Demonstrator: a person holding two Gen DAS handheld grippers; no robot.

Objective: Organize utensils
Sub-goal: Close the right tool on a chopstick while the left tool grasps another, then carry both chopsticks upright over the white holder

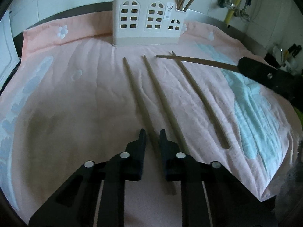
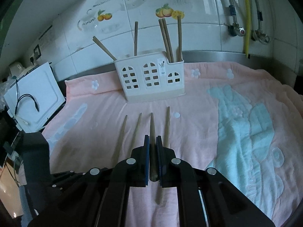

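Note:
A white utensil holder (image 1: 148, 19) with window cut-outs stands at the back of a pink towel (image 1: 75, 94); several chopsticks stand in it. Three chopsticks lie on the towel in the left wrist view. My left gripper (image 1: 152, 135) is open low over the towel, its fingers on either side of the leftmost chopstick (image 1: 136, 92). My right gripper (image 2: 152, 141) is shut on a chopstick (image 2: 152, 124), held above the towel and pointing at the holder (image 2: 151, 79). It shows at the right of the left wrist view (image 1: 251, 68), holding its chopstick (image 1: 197, 60).
A white board (image 2: 36, 96) with a black cable leans at the left of the towel. Tiled wall, pipes and a yellow hose (image 2: 246, 17) stand behind. A light blue pattern (image 2: 246, 132) covers the towel's right side.

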